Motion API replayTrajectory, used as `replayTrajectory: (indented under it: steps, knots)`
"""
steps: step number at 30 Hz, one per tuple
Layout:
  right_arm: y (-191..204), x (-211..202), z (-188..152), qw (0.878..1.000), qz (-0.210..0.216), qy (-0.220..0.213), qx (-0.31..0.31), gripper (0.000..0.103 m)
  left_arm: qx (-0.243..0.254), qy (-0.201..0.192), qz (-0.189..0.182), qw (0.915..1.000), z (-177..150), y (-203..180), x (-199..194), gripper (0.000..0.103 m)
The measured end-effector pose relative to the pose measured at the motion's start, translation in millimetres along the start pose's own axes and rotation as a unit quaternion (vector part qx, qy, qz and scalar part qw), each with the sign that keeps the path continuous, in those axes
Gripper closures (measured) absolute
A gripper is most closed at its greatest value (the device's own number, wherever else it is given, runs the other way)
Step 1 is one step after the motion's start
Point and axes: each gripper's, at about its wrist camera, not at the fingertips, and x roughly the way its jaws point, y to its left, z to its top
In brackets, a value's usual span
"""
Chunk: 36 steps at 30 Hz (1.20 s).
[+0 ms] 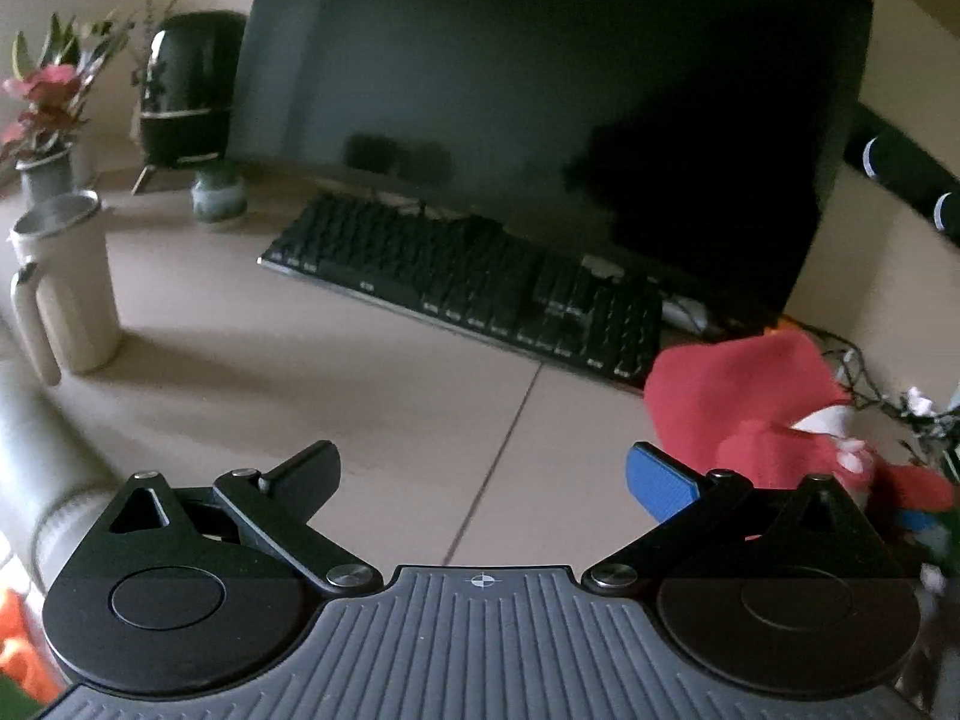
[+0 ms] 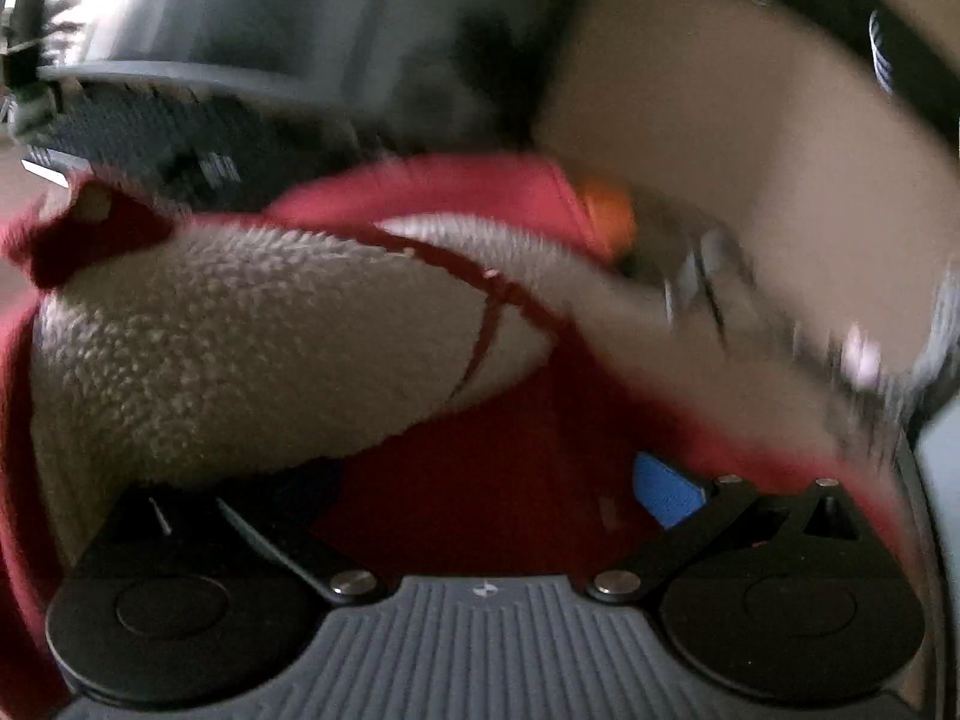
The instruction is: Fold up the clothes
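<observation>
A red garment with a cream fleece lining (image 1: 744, 402) lies bunched at the right of the desk, in front of the keyboard's right end. My left gripper (image 1: 480, 480) is open and empty above the bare desk, left of the garment. In the right wrist view the same garment (image 2: 252, 336) fills the frame, fleece side up, red fabric below. My right gripper (image 2: 486, 498) is open, its fingers wide apart with red fabric lying between them. The left finger is partly hidden by the fleece. The view is blurred.
A black keyboard (image 1: 468, 282) and a large dark monitor (image 1: 540, 114) stand behind. A cream lidded mug (image 1: 60, 288), a small green vase (image 1: 217, 195), a flower pot (image 1: 45, 120) and a black appliance (image 1: 183, 90) stand at the left. Cables (image 1: 858, 372) lie at the right.
</observation>
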Motion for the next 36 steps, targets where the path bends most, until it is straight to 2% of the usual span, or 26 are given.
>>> replayTrajectory:
  steps: [1, 2, 4, 5, 6, 8, 10, 13, 16, 19, 21, 24, 25, 26, 30, 32, 36]
  knots:
    - [20.8, -9.9, 15.5, 0.999, 0.017, -0.035, 0.001, 0.000, -0.003, -0.003, -0.001, 1.0000, 1.9, 8.9, -4.9, 0.000]
    - [38.0, -19.1, 27.4, 0.997, 0.059, -0.053, 0.005, 0.000, -0.006, -0.006, -0.002, 1.0000, 3.9, 18.2, -9.6, 0.000]
    - [71.3, -41.0, 43.2, 0.981, 0.180, -0.070, -0.003, 0.000, -0.025, -0.016, -0.005, 0.9995, 12.2, 35.2, -15.2, 0.000]
    - [87.2, -53.2, 48.1, 0.968, 0.237, -0.079, -0.012, 0.000, -0.035, -0.026, -0.010, 0.9990, 19.8, 40.7, -16.4, 0.000]
    - [98.0, -65.9, 46.5, 0.964, 0.250, -0.088, -0.025, 0.000, -0.043, -0.039, -0.016, 0.9982, 27.3, 46.2, -18.0, 0.000]
    - [97.2, -79.2, 35.0, 0.966, 0.240, -0.091, -0.028, 0.000, -0.044, -0.065, -0.031, 0.9964, 42.4, 49.8, -19.0, 0.000]
    - [75.4, -86.4, 16.6, 0.973, 0.220, -0.074, -0.002, 0.000, -0.037, -0.090, -0.050, 0.9940, 56.2, 48.8, -17.6, 0.000]
    - [20.3, -85.5, -14.3, 0.987, 0.145, -0.031, 0.054, 0.000, -0.022, -0.085, -0.104, 0.9907, 63.7, 31.2, -1.1, 0.000]
    - [-37.5, -77.0, -46.3, 0.992, 0.036, 0.017, 0.117, 0.000, 0.011, -0.027, -0.179, 0.9834, 52.1, -8.6, 36.4, 0.000]
    - [-106.4, -63.4, -72.1, 0.973, -0.059, 0.080, 0.210, 0.000, 0.056, 0.046, -0.239, 0.9682, 29.5, -53.0, 80.5, 0.000]
    - [-143.2, -51.4, -90.1, 0.963, -0.089, 0.116, 0.226, 0.000, 0.080, 0.095, -0.255, 0.9589, 11.4, -81.0, 106.0, 0.000]
    - [-182.5, -38.7, -112.0, 0.965, -0.112, 0.143, 0.192, 0.000, 0.116, 0.148, -0.249, 0.9499, -11.9, -114.2, 136.0, 0.000]
    - [-196.0, -26.0, -111.3, 0.965, -0.133, 0.151, 0.167, 0.000, 0.120, 0.164, -0.246, 0.9476, -17.2, -121.6, 142.0, 0.000]
    - [-208.0, -12.9, -109.0, 0.966, -0.146, 0.153, 0.148, 0.000, 0.114, 0.176, -0.253, 0.9446, -22.5, -132.0, 143.4, 0.000]
    - [-266.8, 34.3, -89.3, 0.969, -0.146, 0.146, 0.134, 0.000, 0.083, 0.218, -0.284, 0.9299, -43.5, -175.4, 146.7, 0.000]
    - [-286.3, 54.8, -56.5, 0.974, -0.152, 0.111, 0.127, 0.000, 0.067, 0.239, -0.300, 0.9212, -54.0, -197.1, 148.3, 0.000]
    - [-284.2, 59.8, 19.5, 0.983, -0.165, -0.021, 0.076, 0.000, 0.035, 0.280, -0.330, 0.9009, -75.0, -240.4, 151.6, 0.000]
